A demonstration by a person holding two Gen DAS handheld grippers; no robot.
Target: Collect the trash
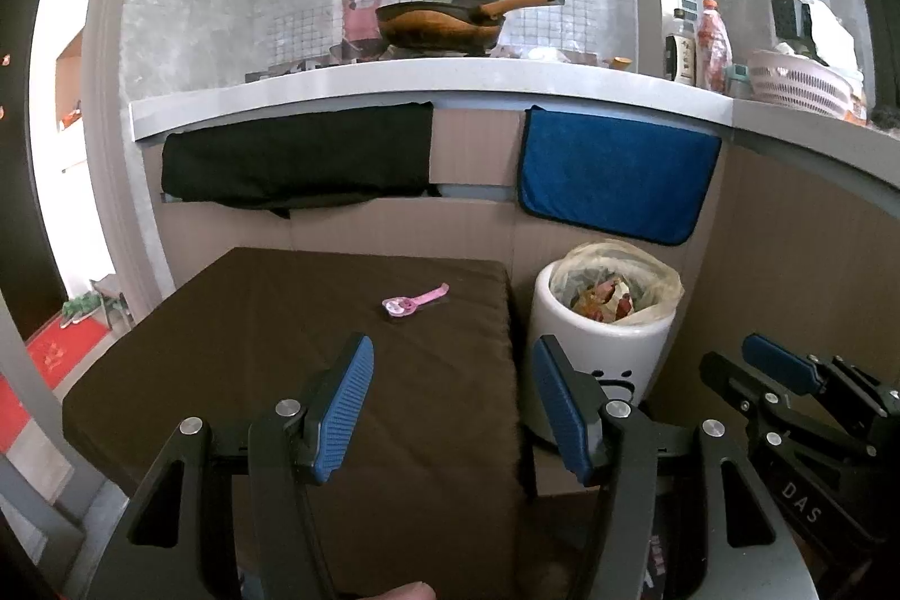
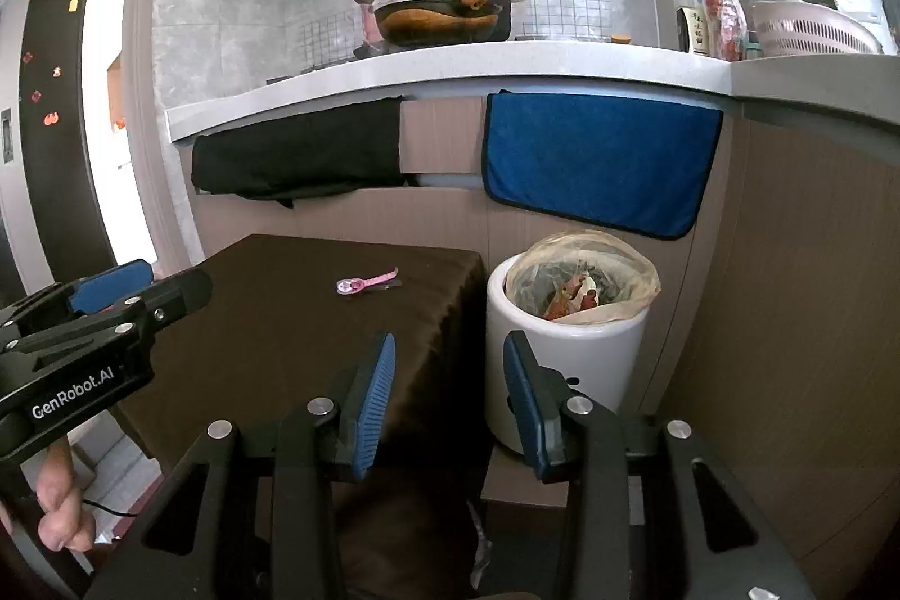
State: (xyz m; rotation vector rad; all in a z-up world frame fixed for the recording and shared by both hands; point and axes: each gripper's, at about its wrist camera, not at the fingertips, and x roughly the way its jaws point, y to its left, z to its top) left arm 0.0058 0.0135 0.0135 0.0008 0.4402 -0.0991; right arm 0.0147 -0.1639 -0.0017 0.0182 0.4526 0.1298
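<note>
A pink toy watch lies on the far part of a brown-covered table; it also shows in the right wrist view. A white bin with a plastic liner holds reddish scraps, right of the table; it also shows in the right wrist view. My left gripper is open and empty, above the table's near right edge. My right gripper is open and empty, between the table edge and the bin.
A kitchen counter runs behind, with a wok, bottles and a pink basket. A black cloth and a blue towel hang below it. A doorway with a red mat is at left.
</note>
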